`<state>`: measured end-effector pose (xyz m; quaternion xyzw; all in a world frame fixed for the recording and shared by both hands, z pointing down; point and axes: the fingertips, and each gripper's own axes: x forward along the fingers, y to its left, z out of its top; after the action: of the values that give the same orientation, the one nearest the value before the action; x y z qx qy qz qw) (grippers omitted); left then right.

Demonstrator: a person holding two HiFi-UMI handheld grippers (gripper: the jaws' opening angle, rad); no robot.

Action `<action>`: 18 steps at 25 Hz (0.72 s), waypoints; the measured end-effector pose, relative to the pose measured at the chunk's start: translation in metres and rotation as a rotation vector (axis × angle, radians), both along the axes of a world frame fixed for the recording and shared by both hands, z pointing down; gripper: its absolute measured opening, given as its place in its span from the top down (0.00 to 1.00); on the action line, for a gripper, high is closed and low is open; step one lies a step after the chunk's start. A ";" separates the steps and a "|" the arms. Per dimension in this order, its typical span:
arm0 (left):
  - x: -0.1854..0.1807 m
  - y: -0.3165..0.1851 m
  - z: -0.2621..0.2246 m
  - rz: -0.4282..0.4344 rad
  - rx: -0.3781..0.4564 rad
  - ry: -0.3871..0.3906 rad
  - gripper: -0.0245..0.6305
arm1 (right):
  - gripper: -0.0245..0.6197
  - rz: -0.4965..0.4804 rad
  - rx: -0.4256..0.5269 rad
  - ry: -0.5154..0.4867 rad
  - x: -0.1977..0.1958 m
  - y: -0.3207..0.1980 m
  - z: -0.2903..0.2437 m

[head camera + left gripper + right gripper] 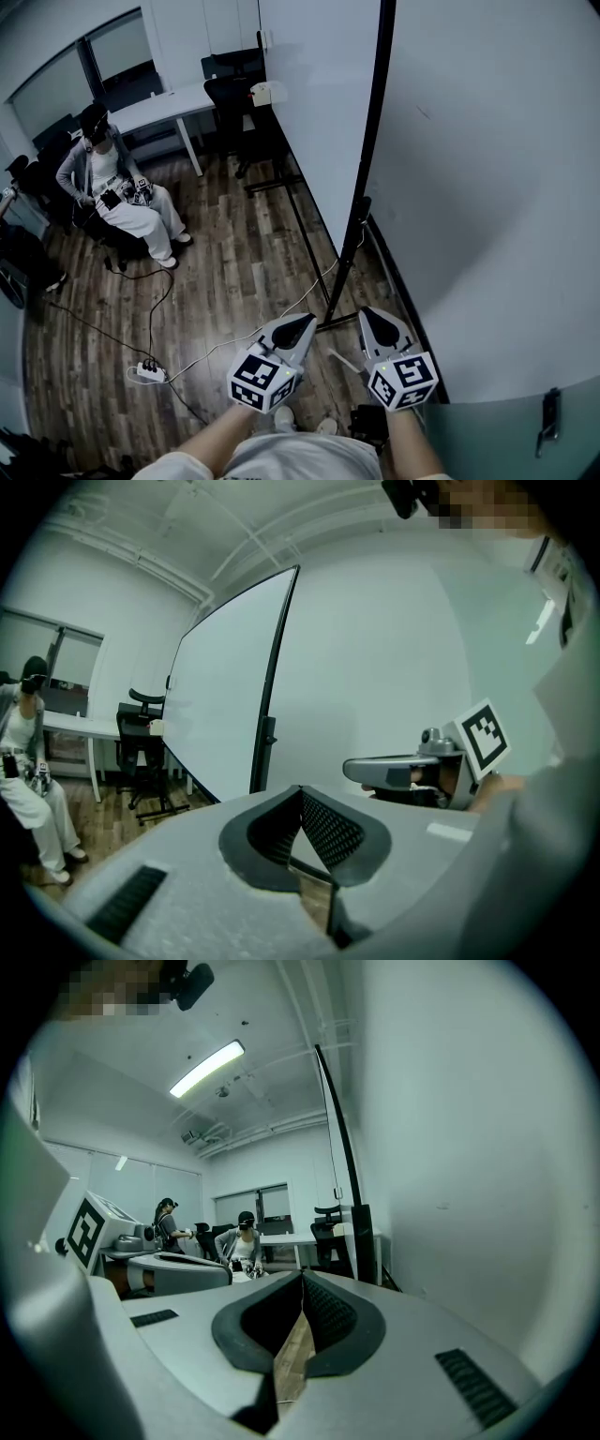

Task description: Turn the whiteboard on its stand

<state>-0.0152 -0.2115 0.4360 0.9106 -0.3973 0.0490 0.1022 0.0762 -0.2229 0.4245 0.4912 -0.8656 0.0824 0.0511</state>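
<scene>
The whiteboard point(314, 103) is a tall white panel standing ahead of me, and its black stand post point(370, 141) runs down to a foot point(337, 323) on the wood floor. In the left gripper view the whiteboard point(230, 696) sits left of the post point(272, 686). My left gripper point(305, 325) and right gripper point(367, 323) hover side by side just short of the stand's foot, touching nothing. The left gripper point(302, 803) has its jaws together with nothing between them. The right gripper point(302, 1283) is likewise shut and empty.
A white wall point(506, 187) runs close along the right, with a door handle point(548, 422) at lower right. A seated person point(122, 197), a desk point(169, 108) and an office chair point(234, 94) are at the back left. A power strip point(150, 372) and cables lie on the floor.
</scene>
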 end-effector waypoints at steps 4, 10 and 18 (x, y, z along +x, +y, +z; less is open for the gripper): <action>0.003 -0.025 -0.002 0.008 0.008 -0.010 0.95 | 0.95 -0.002 0.005 0.014 0.000 -0.021 -0.001; 0.008 -0.057 -0.007 0.008 0.032 -0.021 0.95 | 0.95 0.024 0.009 0.021 0.007 -0.059 -0.003; 0.009 -0.091 -0.010 0.002 0.038 -0.025 0.95 | 0.95 0.060 0.007 0.043 0.007 -0.113 0.003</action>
<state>-0.0058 -0.3020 0.4261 0.9121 -0.3986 0.0528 0.0800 0.0837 -0.3360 0.4271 0.5189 -0.8495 0.0702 0.0654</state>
